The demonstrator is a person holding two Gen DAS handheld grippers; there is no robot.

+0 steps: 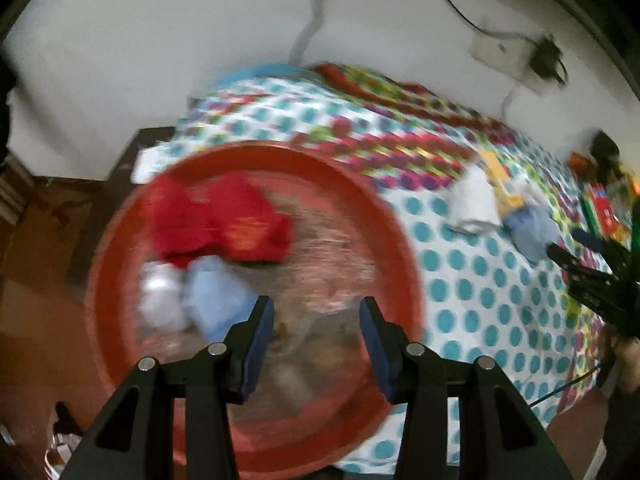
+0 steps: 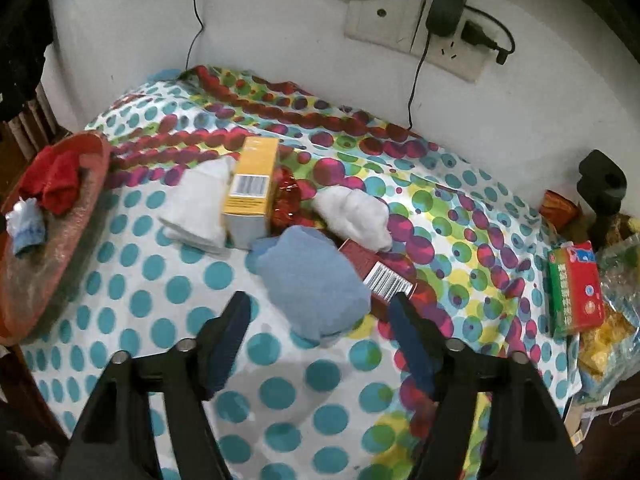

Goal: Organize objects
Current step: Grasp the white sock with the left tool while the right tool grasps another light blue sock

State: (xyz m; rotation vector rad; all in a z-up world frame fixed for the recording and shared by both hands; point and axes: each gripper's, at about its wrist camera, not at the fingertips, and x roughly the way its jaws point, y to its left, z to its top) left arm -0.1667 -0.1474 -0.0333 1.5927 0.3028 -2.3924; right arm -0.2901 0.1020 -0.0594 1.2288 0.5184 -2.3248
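Observation:
My left gripper (image 1: pixel 317 306) hangs open over a round red tray (image 1: pixel 360 184), nothing between its fingers. In the tray lie a red cloth (image 1: pixel 216 220), a light blue cloth (image 1: pixel 218 296) and a white bundle (image 1: pixel 160 296), all blurred. My right gripper (image 2: pixel 319 302) is open above the dotted bedspread (image 2: pixel 160 280). A folded blue cloth (image 2: pixel 308 276) lies just beyond its fingertips, not pressed by the pads. Behind it sit a yellow box (image 2: pixel 252 184), a folded white cloth (image 2: pixel 196 204), a fluffy white cloth (image 2: pixel 356 212) and a red box with a barcode (image 2: pixel 384 276).
The red tray (image 2: pixel 100 152) sits at the bedspread's left edge. A green and red packet (image 2: pixel 576 284) and plastic bags crowd the right edge. A wall socket with a black charger (image 2: pixel 448 4) and cables is behind. Brown floor (image 1: pixel 48 280) lies left of the tray.

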